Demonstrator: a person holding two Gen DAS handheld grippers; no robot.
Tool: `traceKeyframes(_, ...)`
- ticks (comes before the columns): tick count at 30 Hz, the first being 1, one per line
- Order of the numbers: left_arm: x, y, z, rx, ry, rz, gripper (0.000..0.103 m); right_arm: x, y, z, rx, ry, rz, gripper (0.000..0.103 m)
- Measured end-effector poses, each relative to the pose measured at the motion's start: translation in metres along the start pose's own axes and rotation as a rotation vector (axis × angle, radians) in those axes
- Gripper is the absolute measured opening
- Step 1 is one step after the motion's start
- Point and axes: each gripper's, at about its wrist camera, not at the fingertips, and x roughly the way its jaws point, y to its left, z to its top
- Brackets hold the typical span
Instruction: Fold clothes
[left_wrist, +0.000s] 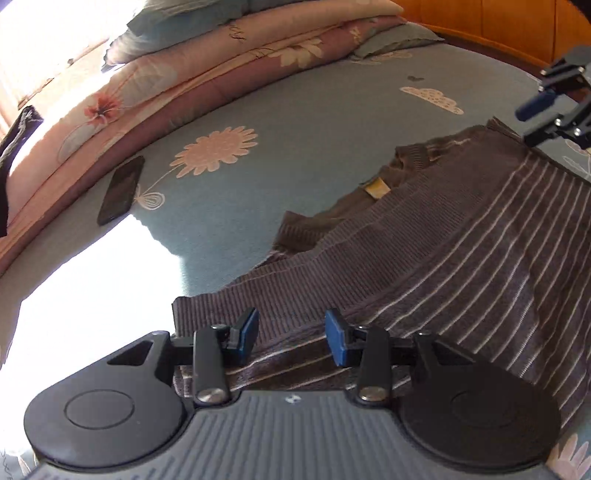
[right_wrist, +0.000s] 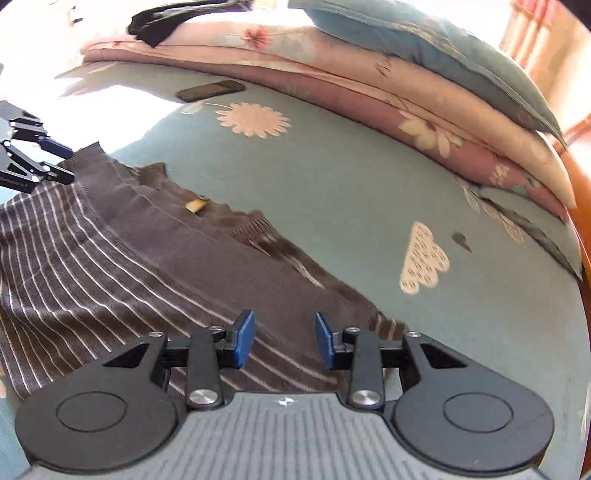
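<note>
Sweater (left_wrist: 461, 236): we find it on the bed (left_wrist: 314, 122), brown with pale stripes, partly doubled over, collar away from us.
Left gripper (left_wrist: 291, 341): fingers wide, over one edge, nothing held.
Right gripper (right_wrist: 284, 341): fingers wide, over the opposite edge, empty.
Risk, slip: we judge loose knit may bunch or slide if only one layer is pinched.
Risk, skew: uneven lifts would crook the fold.
Risk, phone (left_wrist: 121, 190): near; dragged cloth could catch it.
Label (left_wrist: 377, 189): yellow neck tag, unreadable.
Writing: none we can read.

Brown white-striped sweater (left_wrist: 461, 229); teal floral sheet (left_wrist: 295, 110)
</note>
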Motion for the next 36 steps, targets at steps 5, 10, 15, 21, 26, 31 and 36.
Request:
traceKeyframes(5, 0.004, -0.02, -0.001, 0.01, -0.018, -0.102, 0.04, 0.037, 0.021, 0.054, -0.196, -0.041, 0.155, 0.041)
traceKeyframes(10, -0.003, -0.028, -0.02, -0.033, -0.054, -0.148, 0.039, 0.074, 0.042, 0.102, -0.359, -0.06, 0.3, 0.04)
traceKeyframes(15, -0.008, -0.028, -0.039, -0.079, -0.06, -0.194, 0.039, 0.108, 0.058, 0.128, -0.41, -0.005, 0.407, 0.04)
traceKeyframes(21, -0.005, -0.02, -0.054, -0.165, -0.052, -0.222, 0.039, 0.129, 0.06, 0.136, -0.465, 0.121, 0.496, 0.041)
traceKeyframes(26, -0.003, -0.016, -0.058, -0.202, -0.059, -0.229, 0.04, 0.132, 0.055, 0.146, -0.421, 0.189, 0.584, 0.025)
traceKeyframes(31, -0.009, -0.01, -0.055, -0.241, -0.081, -0.214, 0.04, 0.125, 0.073, 0.143, -0.479, 0.124, 0.449, 0.005)
traceKeyframes(36, -0.017, 0.0, -0.051, -0.283, -0.129, -0.181, 0.045, 0.121, 0.071, 0.146, -0.396, 0.052, 0.364, 0.005)
